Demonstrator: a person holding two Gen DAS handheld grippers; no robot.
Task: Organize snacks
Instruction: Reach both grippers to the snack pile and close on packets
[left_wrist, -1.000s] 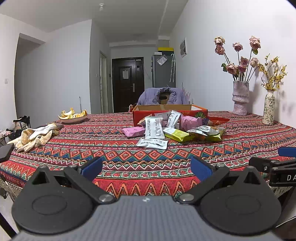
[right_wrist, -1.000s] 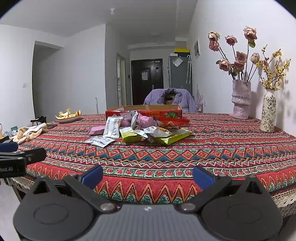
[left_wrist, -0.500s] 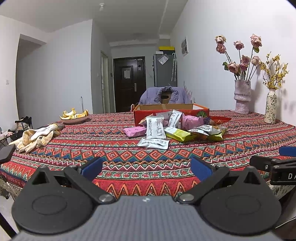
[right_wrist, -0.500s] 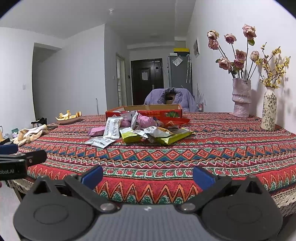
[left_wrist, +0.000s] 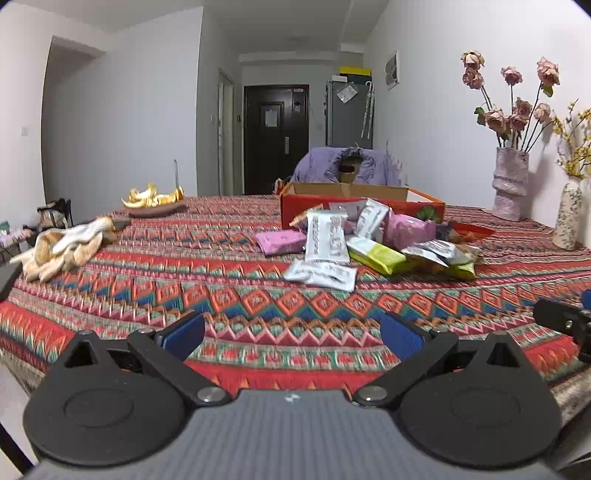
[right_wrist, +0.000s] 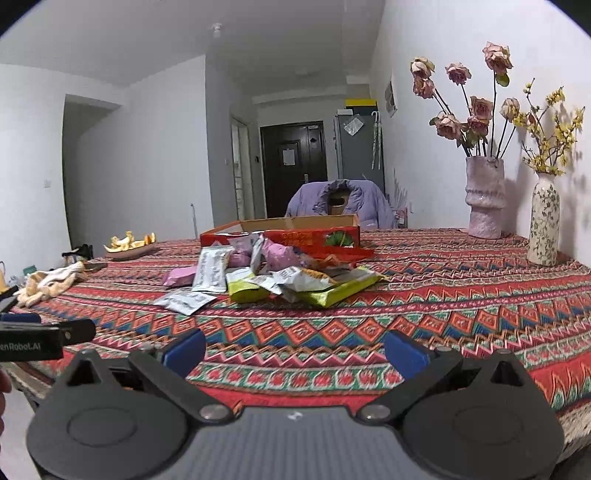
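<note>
A heap of snack packets (left_wrist: 365, 240) lies mid-table in front of an open red cardboard box (left_wrist: 354, 201); the heap also shows in the right wrist view (right_wrist: 266, 275), with the box (right_wrist: 295, 234) behind it. A flat white packet (left_wrist: 320, 274) lies nearest me, with a pink packet (left_wrist: 280, 240) to its left. My left gripper (left_wrist: 291, 334) is open and empty, above the table's near edge. My right gripper (right_wrist: 295, 349) is open and empty, also at the near edge. Each gripper's tip shows at the side of the other's view.
The table (left_wrist: 221, 295) has a red patterned cloth. Cream gloves (left_wrist: 62, 243) lie at the left and a dish of fruit peel (left_wrist: 153, 205) at the back left. Two vases with flowers (right_wrist: 484, 195) (right_wrist: 543, 221) stand at the right wall. A chair with a purple jacket (left_wrist: 347, 168) stands behind the table.
Both grippers have risen a little and come slightly closer to the table; they stay open and empty. The snacks have not moved.
</note>
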